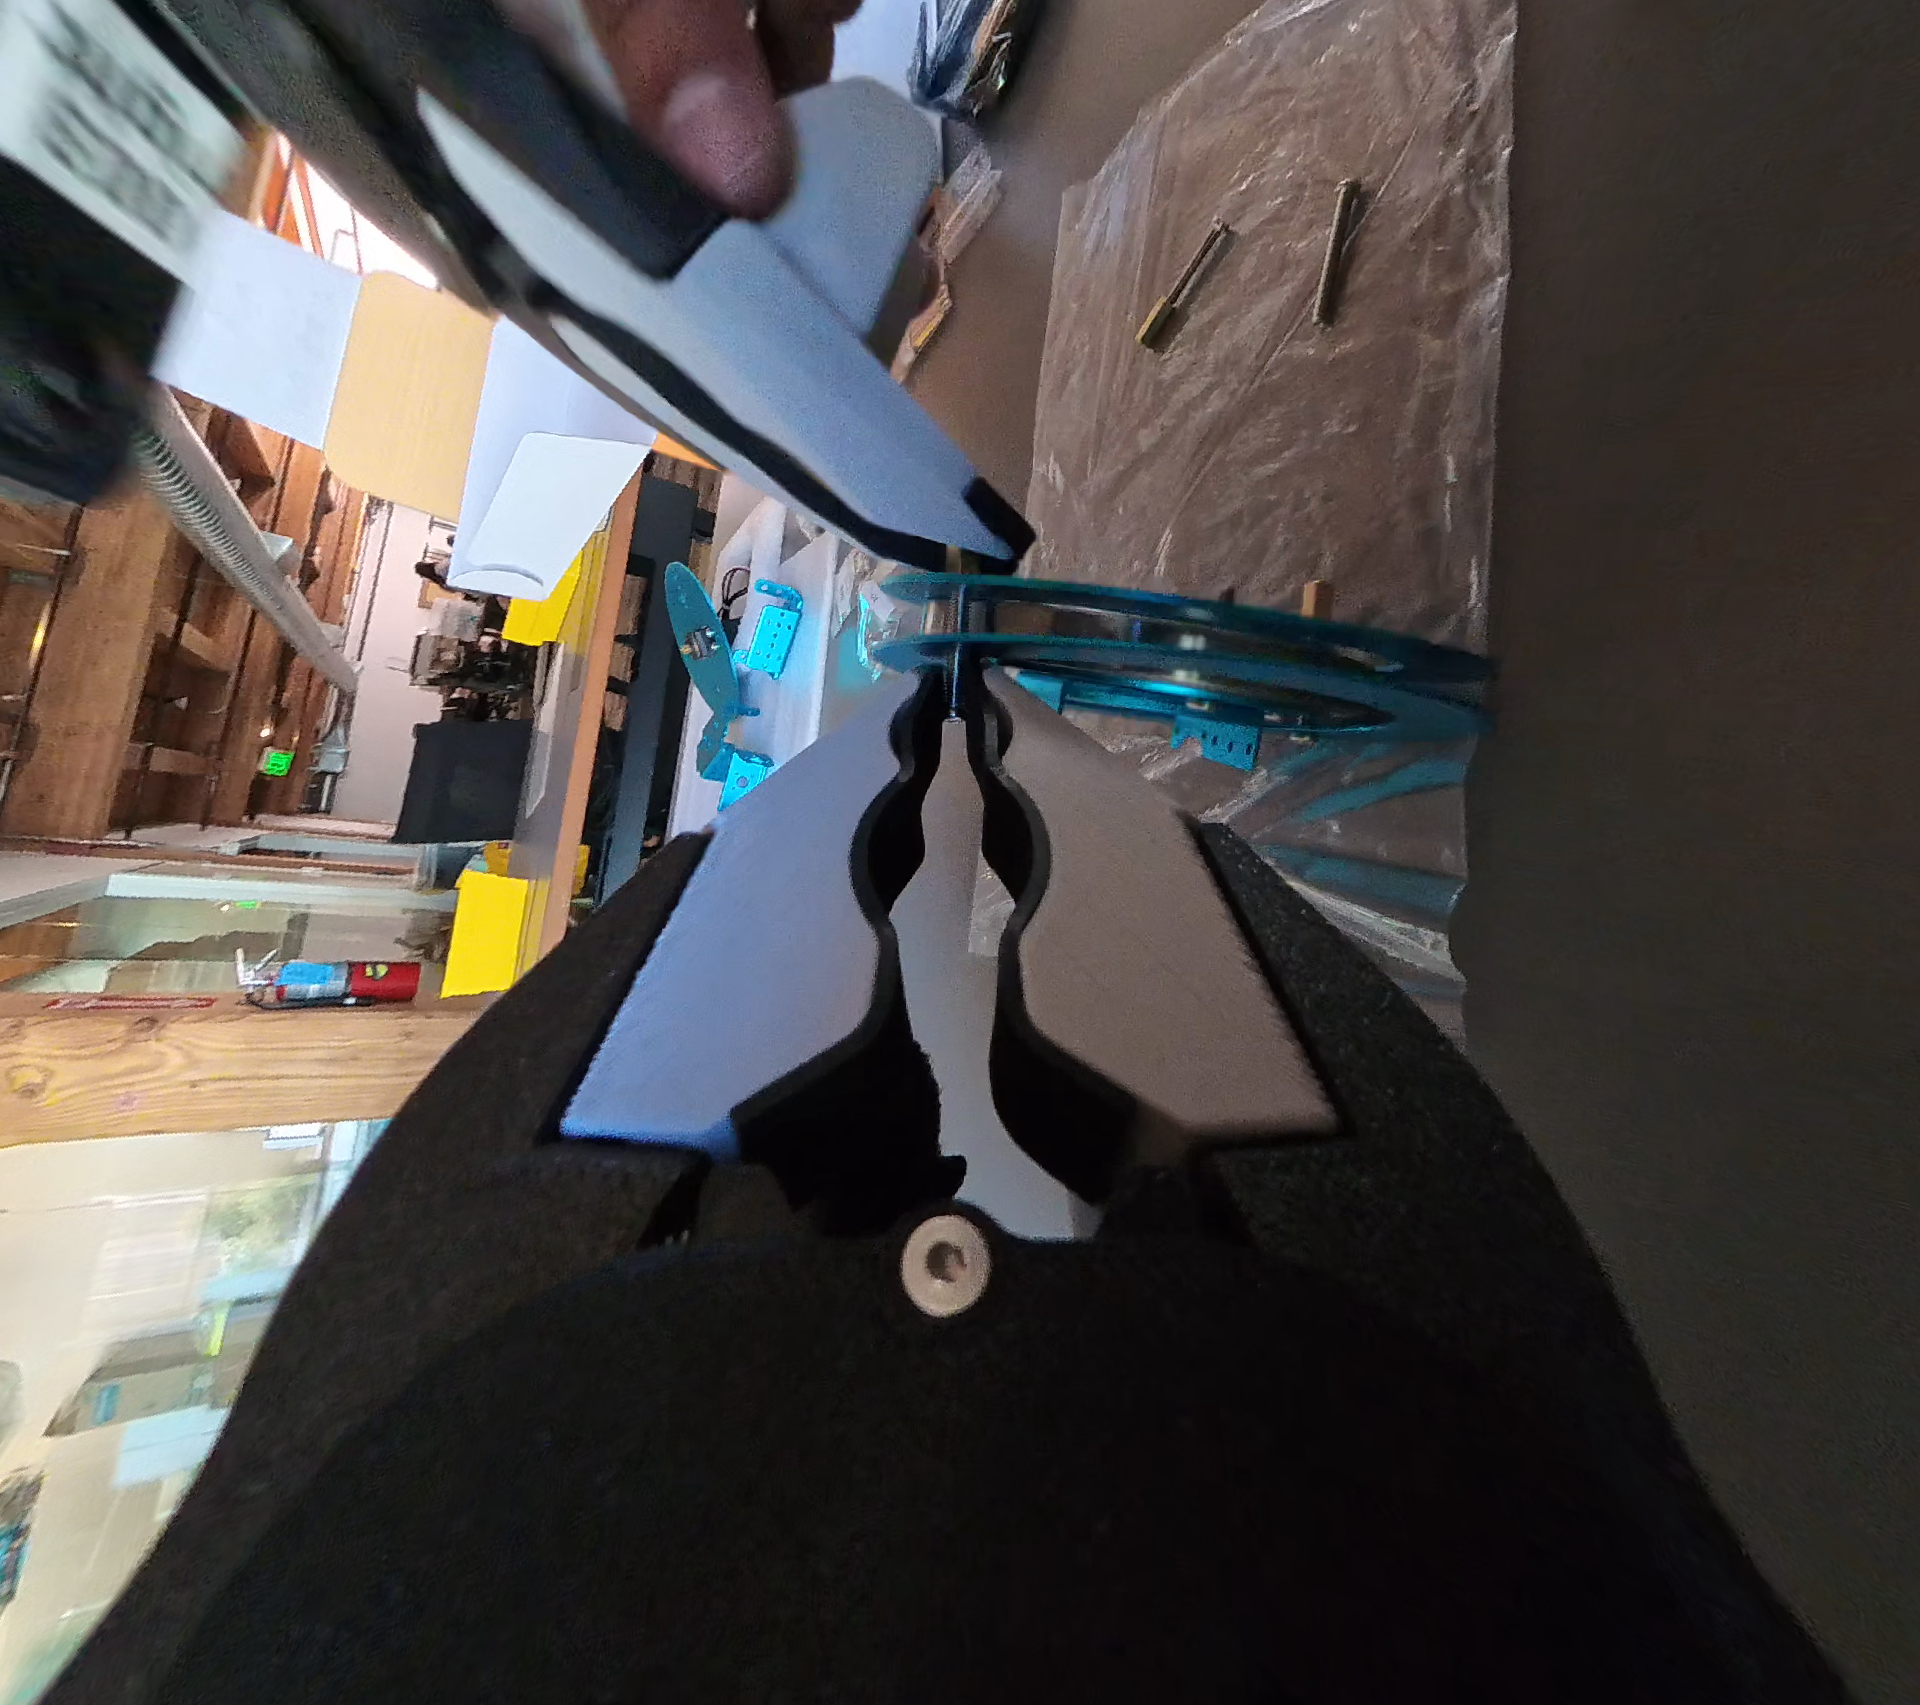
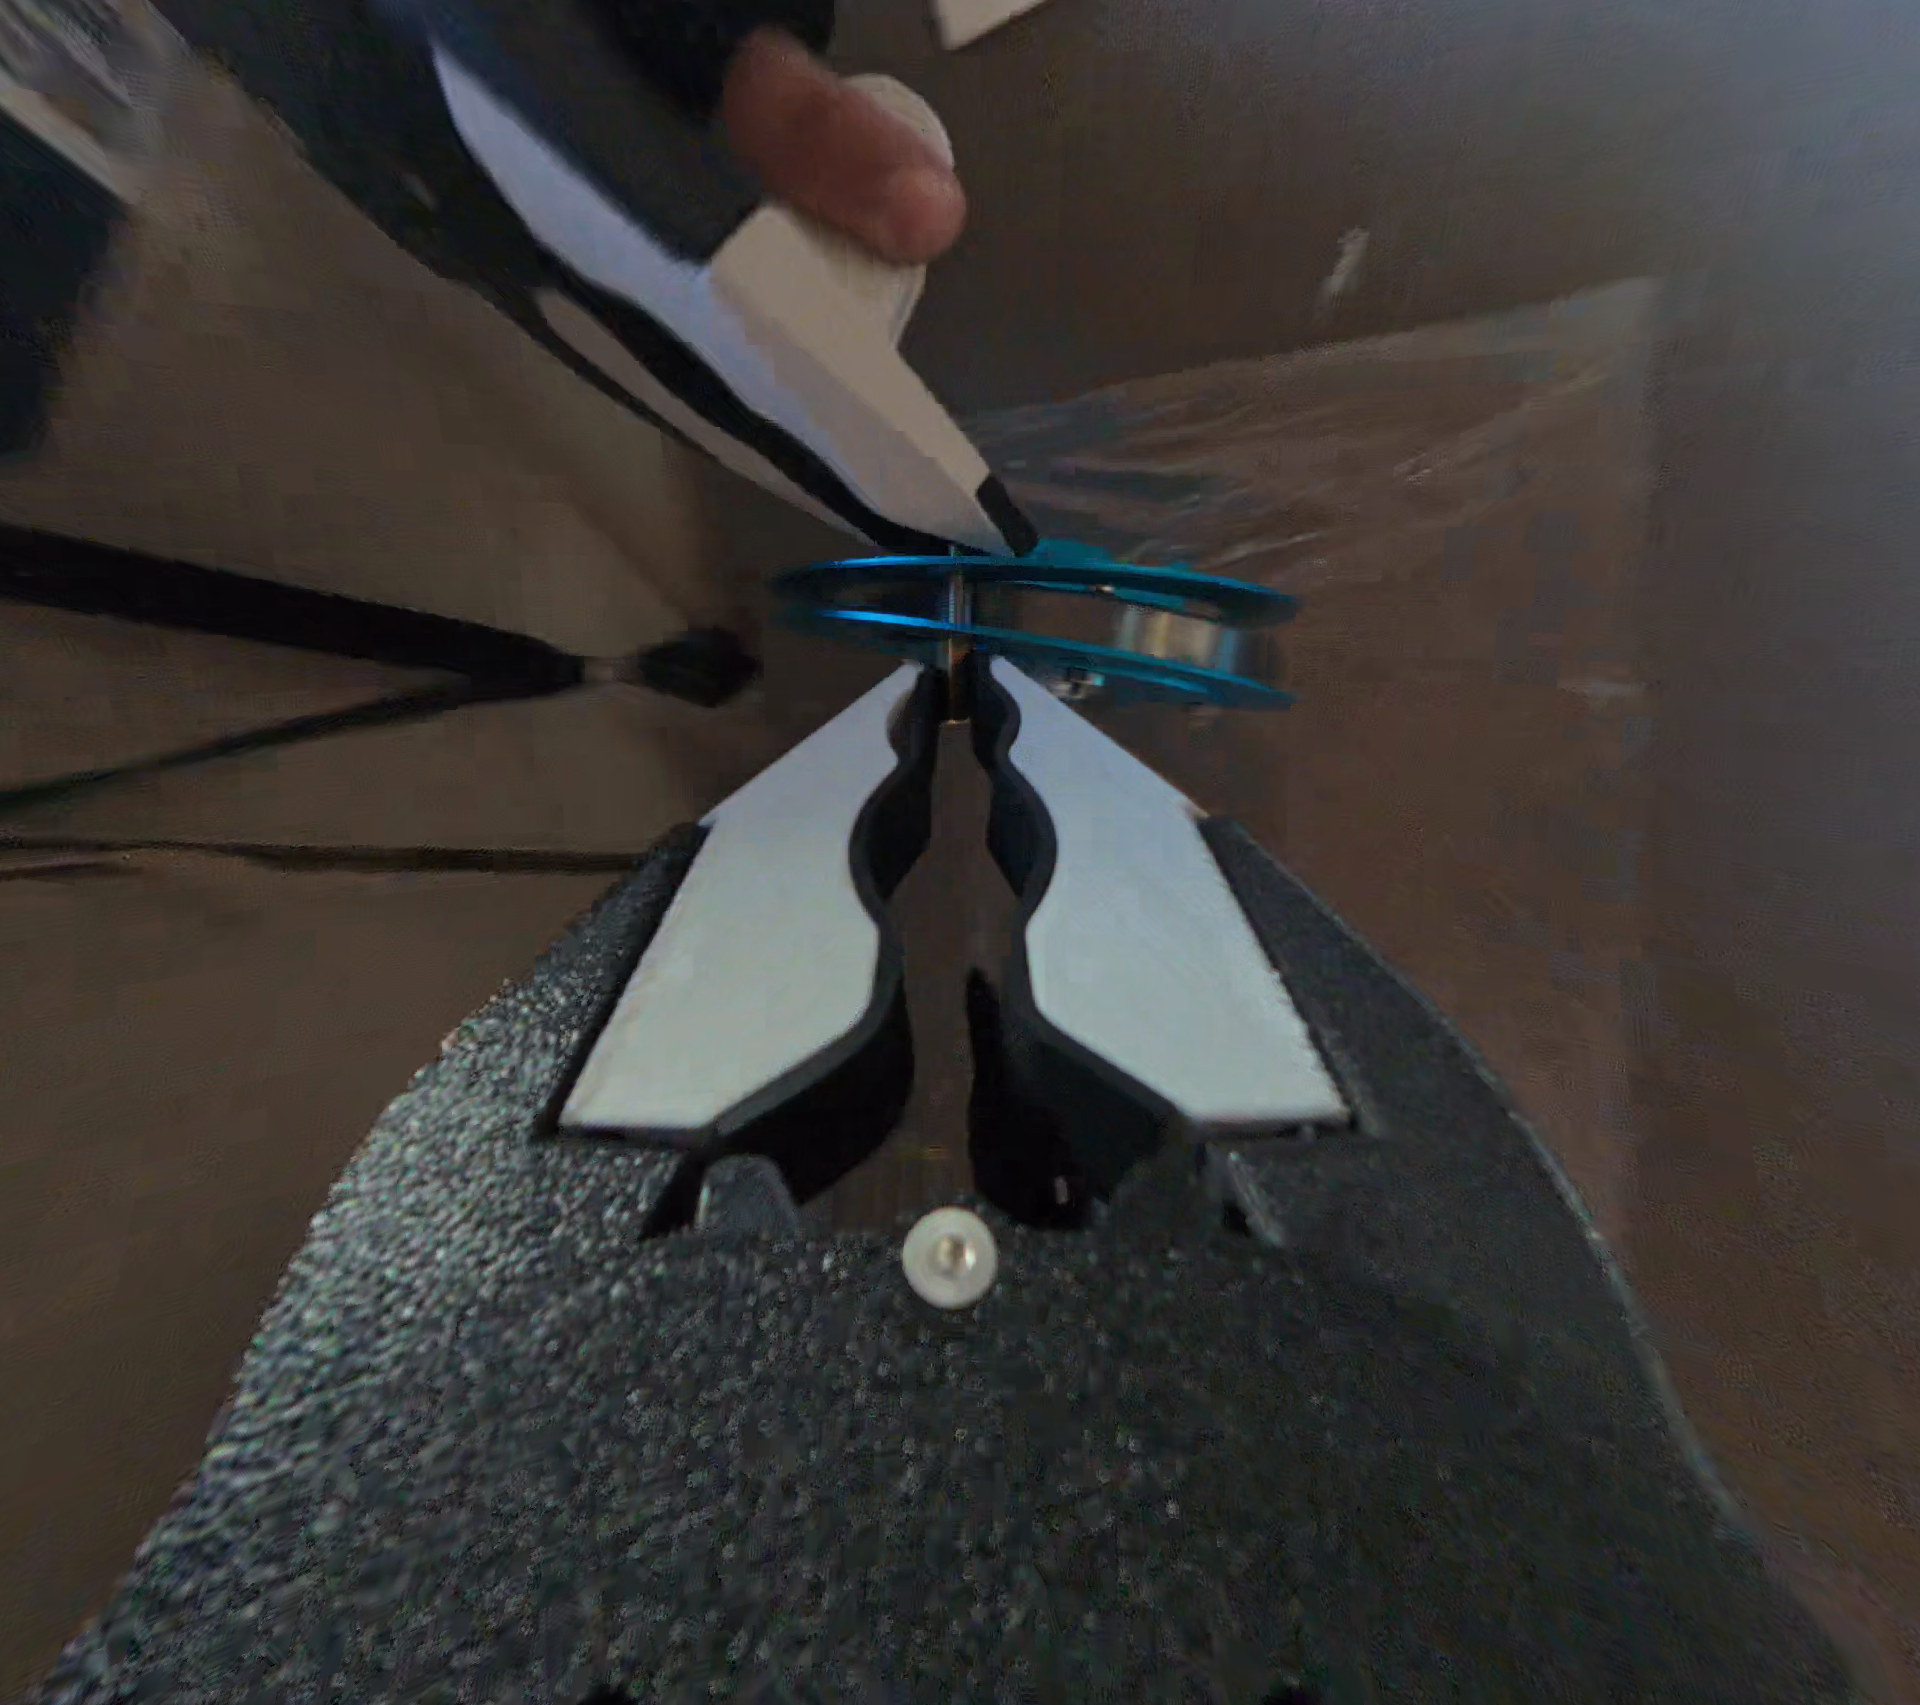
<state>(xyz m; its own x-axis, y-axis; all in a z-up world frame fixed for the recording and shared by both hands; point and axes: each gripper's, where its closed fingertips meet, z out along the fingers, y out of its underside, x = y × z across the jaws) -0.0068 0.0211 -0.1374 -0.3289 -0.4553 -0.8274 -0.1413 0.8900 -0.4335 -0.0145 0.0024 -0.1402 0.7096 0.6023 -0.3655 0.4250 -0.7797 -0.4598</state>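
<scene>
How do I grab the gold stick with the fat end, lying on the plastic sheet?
Pinch the gold stick at its thin middle, across its narrow width, coming straight down from above. It lies flat on the plastic sheet, so nothing can slip under it, and the other stick lies apart, leaving room on both sides.

I can read no writing here. A blurred black-and-white patterned label (image 1: 94,97) rides the other gripper (image 1: 997,549), illegible.
</scene>
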